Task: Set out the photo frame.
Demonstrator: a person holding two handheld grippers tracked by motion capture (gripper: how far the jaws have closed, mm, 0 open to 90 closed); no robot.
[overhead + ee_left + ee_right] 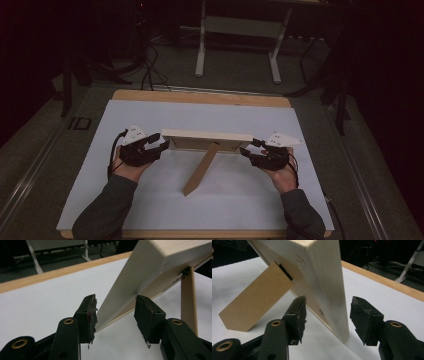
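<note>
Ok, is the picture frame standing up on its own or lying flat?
Standing. The wooden picture frame leans back on its fold-out easel leg on the white sheet, and both grippers' jaws are open, with gaps at its ends.

A wooden picture frame (206, 139) stands on its back leg (201, 169) between the left claw (162, 141) and right claw (246, 148).

Picture frame (206, 135): pale, cream-coloured wood, faint straight grain along the edge. Its prop leg (200, 170): plain tan-brown board, matte, no pattern. My left gripper (161, 141) and my right gripper (246, 148): black bodies, black pads, brass-coloured rings at the screw holes, a light grey three-cornered plate on top of each. Table cover (150, 115): flat white, unmarked. Table edge (200, 97): warm honey-coloured wood. My sleeves (107, 210): dark grey-green.
</note>
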